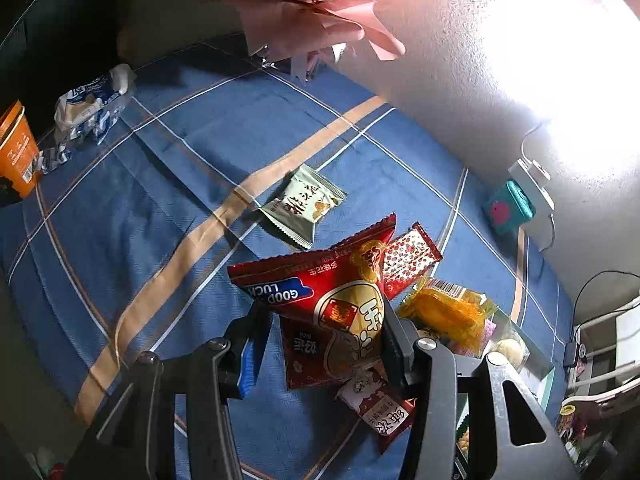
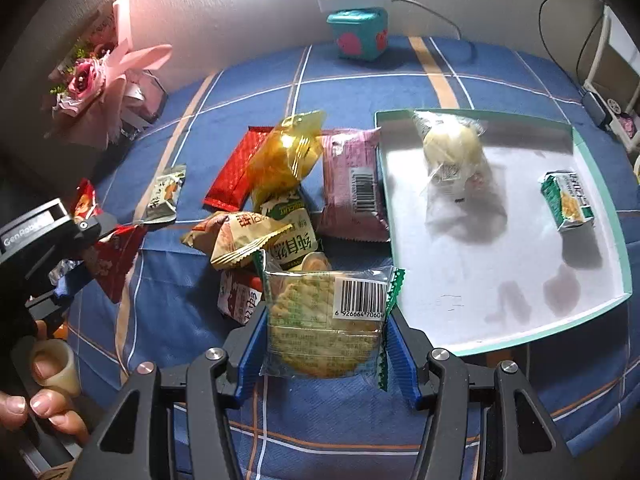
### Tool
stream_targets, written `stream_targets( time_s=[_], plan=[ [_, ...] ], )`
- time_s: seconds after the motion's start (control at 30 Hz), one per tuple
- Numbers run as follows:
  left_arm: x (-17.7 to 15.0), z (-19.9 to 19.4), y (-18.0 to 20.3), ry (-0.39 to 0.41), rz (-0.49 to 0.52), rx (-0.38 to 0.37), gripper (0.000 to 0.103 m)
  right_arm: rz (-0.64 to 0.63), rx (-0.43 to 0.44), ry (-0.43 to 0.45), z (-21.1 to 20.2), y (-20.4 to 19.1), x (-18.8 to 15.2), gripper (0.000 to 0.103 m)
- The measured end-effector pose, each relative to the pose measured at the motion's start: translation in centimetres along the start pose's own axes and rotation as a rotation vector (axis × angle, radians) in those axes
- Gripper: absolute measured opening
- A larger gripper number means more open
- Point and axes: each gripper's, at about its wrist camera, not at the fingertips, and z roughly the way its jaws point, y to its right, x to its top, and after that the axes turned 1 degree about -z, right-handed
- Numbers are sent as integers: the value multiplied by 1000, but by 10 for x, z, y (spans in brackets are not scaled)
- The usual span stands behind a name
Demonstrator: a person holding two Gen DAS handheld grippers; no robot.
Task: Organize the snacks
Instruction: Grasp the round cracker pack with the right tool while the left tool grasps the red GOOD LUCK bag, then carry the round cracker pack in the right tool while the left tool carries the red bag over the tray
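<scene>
"GOOD LUCK" shows on red packet (image 1: 320,300) in left gripper (image 1: 320,344).

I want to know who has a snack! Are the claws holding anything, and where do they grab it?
Yes. The left claw pinches the red peanut bag by its sides; the right claw squeezes the clear cracker pack by its side edges.
</scene>
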Motion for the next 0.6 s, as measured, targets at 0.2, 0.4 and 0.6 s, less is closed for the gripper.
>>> stream_targets(
  time_s=[0.2, 0.4, 0.6],
  plan=[
    [-3, 4, -1, -27, -10, 7, 51, 13, -12, -24, 4, 5, -3, 58],
    [-13, 0, 17, -33, 37, -17, 51, 74, -43, -9, 2, 30, 1, 58],
    [-30, -2, 51, -47, 143, -57, 51, 223, -114, 8, -7, 87, 4, 58]
  ],
)
